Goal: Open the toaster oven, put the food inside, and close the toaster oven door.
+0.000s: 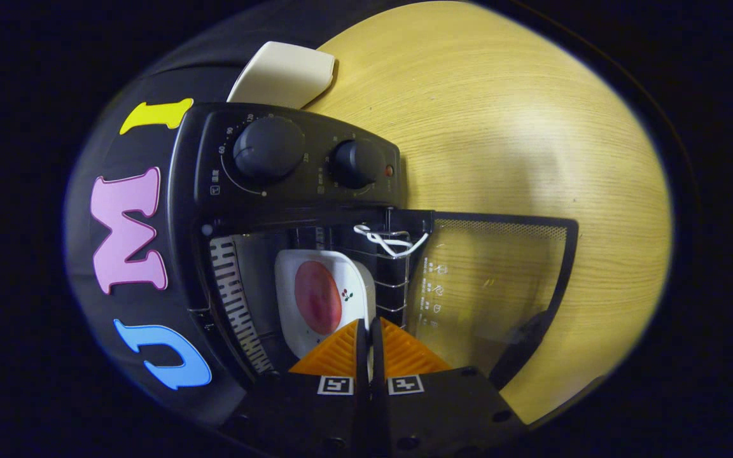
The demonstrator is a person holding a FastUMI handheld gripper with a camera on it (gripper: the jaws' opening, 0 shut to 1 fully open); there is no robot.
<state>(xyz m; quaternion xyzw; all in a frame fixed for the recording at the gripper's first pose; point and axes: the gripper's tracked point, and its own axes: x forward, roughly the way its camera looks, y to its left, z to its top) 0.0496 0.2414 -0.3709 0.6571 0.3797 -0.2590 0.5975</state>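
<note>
Tool (367,326) nearest, fingers pressed almost together and clamped on the near rim of a white plate (315,267) carrying a round reddish piece of food (317,297), plate resting inside the open toaster oven (290,191). Just beyond, a white cord loop (389,240) on the glass door (494,286), swung wide open over the wooden counter (500,127). Farther off, two knobs (269,147), then a cream object (284,73) at the counter's far edge.

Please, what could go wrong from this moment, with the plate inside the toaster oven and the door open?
1. The tongs look shut on the plate rim; pulling back before opening could drag it out.
2. The food might slide if the plate tilts.
3. The open door could be bumped when retreating, so closing may start badly.
</note>
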